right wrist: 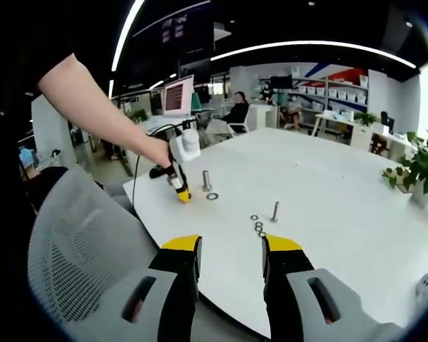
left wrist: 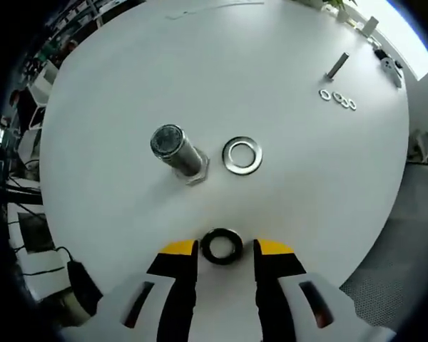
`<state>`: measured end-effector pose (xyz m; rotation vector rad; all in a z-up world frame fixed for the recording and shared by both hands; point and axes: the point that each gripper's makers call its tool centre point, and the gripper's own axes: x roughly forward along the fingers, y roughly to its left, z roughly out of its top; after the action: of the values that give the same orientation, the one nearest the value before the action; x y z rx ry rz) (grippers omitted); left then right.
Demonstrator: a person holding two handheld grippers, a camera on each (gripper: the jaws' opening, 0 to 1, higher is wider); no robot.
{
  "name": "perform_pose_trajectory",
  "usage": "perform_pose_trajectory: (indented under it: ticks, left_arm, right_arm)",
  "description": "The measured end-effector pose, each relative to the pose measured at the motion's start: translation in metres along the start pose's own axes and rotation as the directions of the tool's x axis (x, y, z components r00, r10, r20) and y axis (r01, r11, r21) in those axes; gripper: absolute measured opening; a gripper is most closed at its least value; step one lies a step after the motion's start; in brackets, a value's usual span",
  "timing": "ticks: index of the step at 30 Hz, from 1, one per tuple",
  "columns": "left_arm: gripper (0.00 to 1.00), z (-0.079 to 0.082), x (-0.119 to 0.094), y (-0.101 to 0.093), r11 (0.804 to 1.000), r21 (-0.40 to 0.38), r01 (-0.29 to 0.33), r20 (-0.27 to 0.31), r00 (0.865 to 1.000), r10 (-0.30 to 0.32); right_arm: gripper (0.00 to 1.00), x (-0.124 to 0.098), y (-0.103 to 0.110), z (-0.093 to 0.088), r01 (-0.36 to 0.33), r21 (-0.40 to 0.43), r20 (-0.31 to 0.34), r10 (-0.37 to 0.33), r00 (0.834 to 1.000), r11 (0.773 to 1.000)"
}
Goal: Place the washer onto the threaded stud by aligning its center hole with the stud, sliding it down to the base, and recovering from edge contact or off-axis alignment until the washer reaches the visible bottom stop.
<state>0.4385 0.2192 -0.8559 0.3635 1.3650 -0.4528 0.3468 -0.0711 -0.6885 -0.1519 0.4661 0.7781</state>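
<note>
A wide white tabletop (left wrist: 285, 57) carries the work in an open-plan office. In the left gripper view, the left gripper (left wrist: 226, 247) hangs just above the surface with its yellow-tipped jaws apart, and a dark washer (left wrist: 222, 246) lies flat on the tabletop in the gap between the tips; whether the tips touch it cannot be told. Ahead of the jaws and slightly to their left stands the threaded stud (left wrist: 177, 151) on its hex base, upright. Just right of the stud, a bright washer (left wrist: 243, 155) lies flat, close to the base but apart from it. Far ahead to the right, near the tabletop's far edge, a small bolt (left wrist: 337, 65) stands with three small washers (left wrist: 337, 98) in a row beside it.

In the right gripper view, the right gripper (right wrist: 229, 251) is held off the near edge of the tabletop, jaws spread and empty, above a grey mesh chair (right wrist: 78, 242). Ahead to its left, a person's bare arm (right wrist: 100, 107) reaches in from the left. Beyond the tabletop are desks, a lit monitor (right wrist: 177, 95), shelving, ceiling light strips and a potted plant (right wrist: 417, 167) at the right.
</note>
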Motion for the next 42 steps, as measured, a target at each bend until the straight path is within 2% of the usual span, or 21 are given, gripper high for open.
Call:
perform_pose_trajectory:
  ticks: [4,18,23,32,34,36,42]
  left_arm:
    - [0.28,-0.0009,0.0006,0.0015,1.000,0.016,-0.016,0.008,1.000,0.016]
    - [0.27,-0.0021,0.0010,0.0026,1.000,-0.021,-0.021,0.050,0.998,0.022]
    - [0.21,-0.0045,0.0000,0.0025,1.000,-0.018,-0.023,0.037,0.999,0.024]
    - [0.21,-0.0042,-0.0002,0.0023,0.999,-0.027,-0.027,0.026,0.999,0.028]
    - [0.21,-0.0041,-0.0003,0.0020,0.999,-0.021,-0.028,0.021,0.999,0.029]
    - [0.21,-0.0035,-0.0001,0.0013,0.999,0.017,-0.029,0.012,1.000,0.029]
    - [0.22,-0.0036,0.0013,0.0042,1.000,-0.008,-0.023,0.011,1.000,0.023]
  right_arm:
    - [0.36,0.0001,0.0004,-0.0003,-0.001,-0.001,-0.002,0.001,1.000,1.000]
    - [0.36,0.0003,0.0006,-0.0007,-0.002,-0.003,-0.004,0.002,1.000,1.000]
    - [0.36,0.0003,0.0007,-0.0008,-0.002,-0.003,-0.004,0.001,1.000,1.000]
    - [0.36,0.0003,0.0005,-0.0011,-0.001,-0.004,-0.005,0.001,1.000,1.000]
    - [0.36,0.0003,0.0006,-0.0014,-0.001,-0.006,-0.006,0.001,1.000,1.000]
    - [0.36,0.0002,0.0003,-0.0013,0.001,-0.007,-0.006,-0.001,1.000,1.000]
    - [0.36,0.0002,0.0003,-0.0017,0.002,-0.008,-0.008,-0.002,1.000,1.000]
